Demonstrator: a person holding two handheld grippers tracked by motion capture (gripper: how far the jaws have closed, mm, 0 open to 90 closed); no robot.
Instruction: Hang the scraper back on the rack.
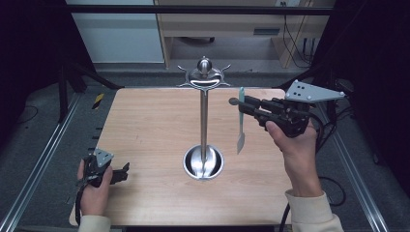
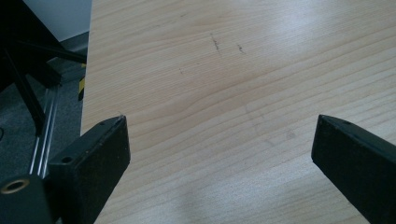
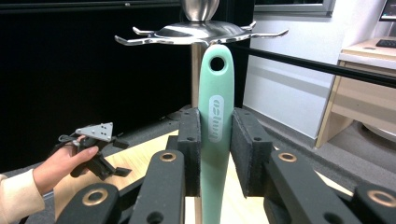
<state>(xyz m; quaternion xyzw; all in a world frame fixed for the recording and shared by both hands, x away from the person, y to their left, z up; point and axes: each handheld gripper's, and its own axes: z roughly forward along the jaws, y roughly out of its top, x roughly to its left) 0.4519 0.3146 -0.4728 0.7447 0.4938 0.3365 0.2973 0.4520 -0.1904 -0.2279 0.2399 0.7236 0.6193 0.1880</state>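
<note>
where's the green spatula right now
The green spatula hangs upright in the right gripper, right of the metal stand and above the table.

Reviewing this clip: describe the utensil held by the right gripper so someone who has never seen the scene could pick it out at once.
Start at the tall steel hook stand in the middle of the wooden table. Just to its right, the right gripper is shut on a slim utensil hanging upright in the air. It is the one mint-green item, with a hanging hole at the handle's top.

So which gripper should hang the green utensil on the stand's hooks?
Right. The right gripper already clamps the green utensil upright beside the stand; the left gripper rests open and away.
</note>
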